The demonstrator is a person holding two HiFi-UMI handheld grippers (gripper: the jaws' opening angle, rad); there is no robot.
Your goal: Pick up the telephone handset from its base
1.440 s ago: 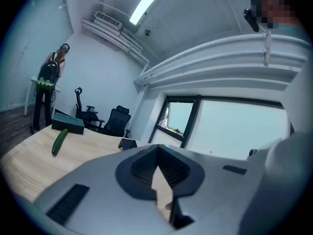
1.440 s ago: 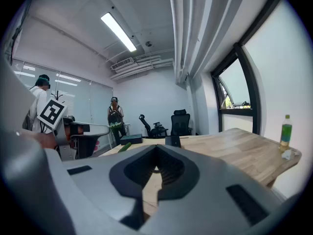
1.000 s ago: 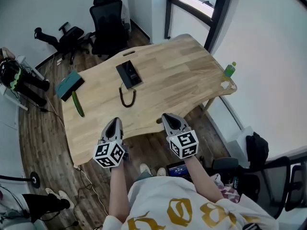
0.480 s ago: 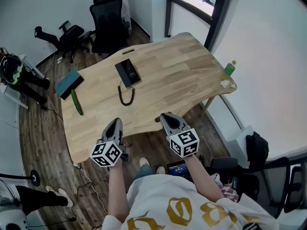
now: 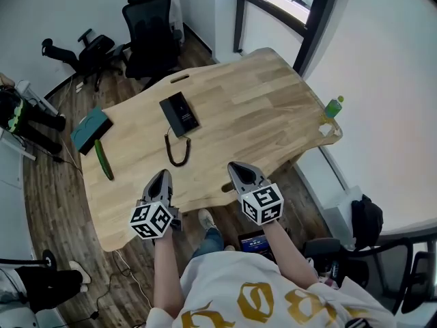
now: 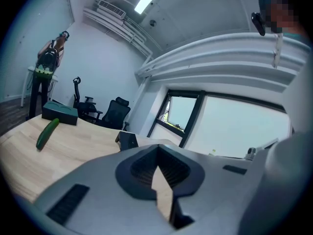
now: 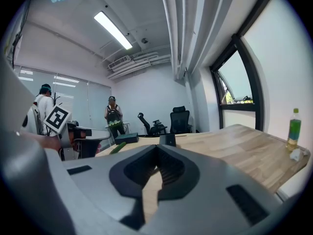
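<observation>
left gripper [image 5: 164, 173]: we see its jaws pressed together, tip to tip, with nothing between them. It hangs over the near edge of the table, at about 6 o'clock from the telephone.
right gripper [image 5: 235, 165]: its jaws are closed the same way and hold nothing. It sits at 3 o'clock from the left gripper, apart from it, also at the near edge.
telephone [image 5: 179, 113]: it lies flat on the far left part of the table. From the left gripper it is at about 12 o'clock, from the right gripper at 10 to 11 o'clock, well apart from both. From above we read it as one black slab and cannot tell its parts apart.
cord [image 5: 179, 149]: a black coil runs from the telephone's near end toward 6 o'clock and loops on the wood between the telephone and the grippers.
table [image 5: 259, 115]: light wood with a curved outline.
cucumber [image 5: 103, 159]: it lies flat at 8 o'clock from the telephone, close to the table's left edge.
teal box [image 5: 89, 130]: it is at 9 o'clock from the telephone, on the left edge, just beside the cucumber's far end. We cannot tell whether they touch.
bottle [image 5: 332, 106]: green and upright, at the table's right corner, at 3 o'clock from the telephone.
office chairs [image 5: 147, 26]: black, on the floor past the far edge, at about 11 o'clock from the telephone.
person [image 7: 113, 116]: in the right gripper view, someone with a backpack stands beyond the table's far end.
</observation>
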